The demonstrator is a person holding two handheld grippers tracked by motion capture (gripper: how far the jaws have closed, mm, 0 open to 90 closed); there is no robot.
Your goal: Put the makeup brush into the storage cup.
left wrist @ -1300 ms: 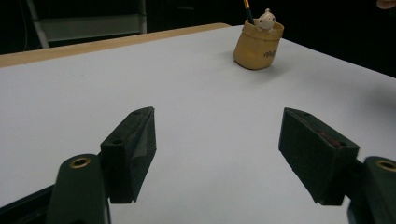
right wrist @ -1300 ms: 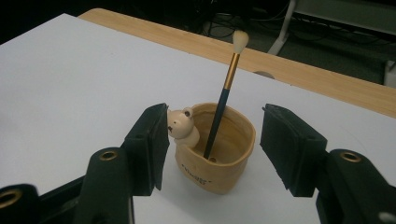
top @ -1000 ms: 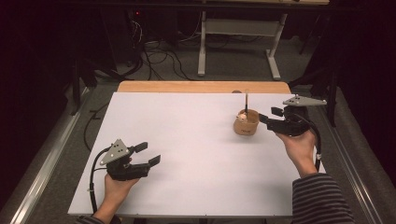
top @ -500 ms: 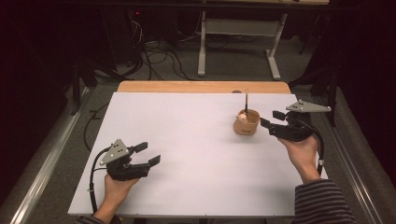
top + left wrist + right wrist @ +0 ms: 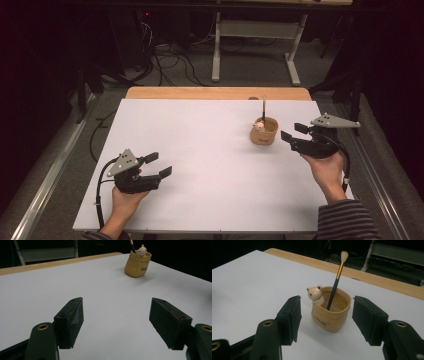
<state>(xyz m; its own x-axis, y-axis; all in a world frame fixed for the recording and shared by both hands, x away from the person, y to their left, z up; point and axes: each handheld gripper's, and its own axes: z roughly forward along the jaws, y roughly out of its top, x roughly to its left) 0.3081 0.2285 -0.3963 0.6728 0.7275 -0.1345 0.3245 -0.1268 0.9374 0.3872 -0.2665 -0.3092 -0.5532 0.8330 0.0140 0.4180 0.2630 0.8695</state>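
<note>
The step in hand looked to be taking hold of the tan bear-figure pen cup [image 5: 331, 311], which stood upright on the white table [image 5: 200, 150] toward its far right, a brush [image 5: 337, 277] leaning inside. To do it well, the right hand-held gripper [image 5: 325, 320] should advance level, straddle the cup low on its body, and avoid the brush. Its jaws stood wide, empty, just short of the cup. The left hand-held gripper [image 5: 157, 165] rested well apart, jaws wide, holding nothing.

The bench [image 5: 200, 150] was topped with a white sheet, a wooden strip showing along its far edge. One tan pot [image 5: 264, 131] stood on it, far right, holding a brush [image 5: 263, 106].
</note>
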